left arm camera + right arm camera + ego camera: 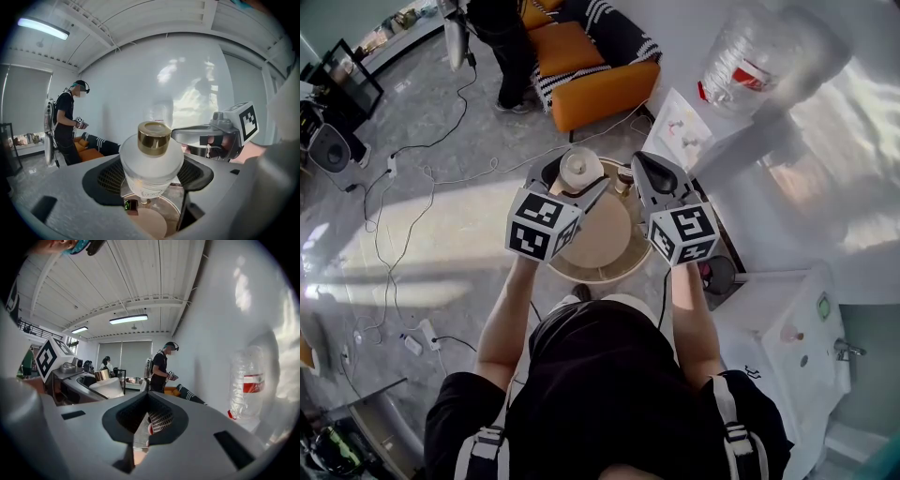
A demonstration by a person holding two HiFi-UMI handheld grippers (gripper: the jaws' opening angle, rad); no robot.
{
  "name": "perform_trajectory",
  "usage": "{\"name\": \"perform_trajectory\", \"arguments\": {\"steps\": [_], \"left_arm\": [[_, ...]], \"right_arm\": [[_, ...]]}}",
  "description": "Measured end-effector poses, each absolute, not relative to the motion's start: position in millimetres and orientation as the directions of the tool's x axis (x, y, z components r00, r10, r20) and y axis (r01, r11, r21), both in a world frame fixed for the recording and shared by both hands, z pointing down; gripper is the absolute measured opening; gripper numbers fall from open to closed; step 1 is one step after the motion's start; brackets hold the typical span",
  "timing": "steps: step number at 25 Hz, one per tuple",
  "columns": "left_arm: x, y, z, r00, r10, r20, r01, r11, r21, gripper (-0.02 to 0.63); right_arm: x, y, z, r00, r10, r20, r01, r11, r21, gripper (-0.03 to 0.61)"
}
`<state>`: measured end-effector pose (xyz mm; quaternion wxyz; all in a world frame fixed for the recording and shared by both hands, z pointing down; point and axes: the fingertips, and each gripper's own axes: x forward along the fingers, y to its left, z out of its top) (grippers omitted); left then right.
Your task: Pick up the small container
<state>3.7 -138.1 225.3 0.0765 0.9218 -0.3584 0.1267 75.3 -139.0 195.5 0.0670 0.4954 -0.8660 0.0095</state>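
**Left tongs clamped on the container, right tongs closed and empty**

Left tongs [149,178]: pinching the small container [151,164] across its widest part, dark ribbed pads on either side. The container is a squat, rounded bottle of frosted white glass that narrows towards the base. It has a short cylindrical cap [153,138] in shiny gold metal. It sits upright between the pads.

In the left gripper view its base looks clear of the round worktop [598,251] below. In the head view it hangs over the far edge of that top. The worktop is a small disc with a pale wood-tone face and a raised rim.

Right tongs [146,420]: pressed together, only a thin slit between the ribbed pads and nothing in them. They are just right of the left pair, over the worktop's right edge. Both tools have matte grey plastic shells, each with a white cube [542,225] printed with black square markers.

Surroundings:
- Floor [441,234] is glossy grey stone-look, with thin cables trailing across it.
- An orange sofa [595,89] stands beyond the worktop, with a black-and-white striped throw on it.
- A large clear plastic water bottle [755,52] with a red label is at far right, against a white wall.
- A second person [161,369] in dark clothes stands by the sofa, holding something small I can't make out.
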Motion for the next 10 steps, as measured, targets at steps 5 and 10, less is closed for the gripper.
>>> {"name": "perform_trajectory", "arguments": {"steps": [5,10], "left_arm": [[-3.2,-137.9,229.0,0.71,-0.642,0.291,-0.68,-0.732,0.046,0.336],[-4.9,-138.2,233.2,0.71,-0.639,0.295,-0.679,-0.732,0.049,0.336]], "right_arm": [[67.5,-138.3,194.6,-0.502,-0.857,0.117,-0.859,0.51,0.048,0.003],[66.3,-136.5,196.7,-0.5,-0.857,0.124,-0.859,0.509,0.054,0.003]]}}
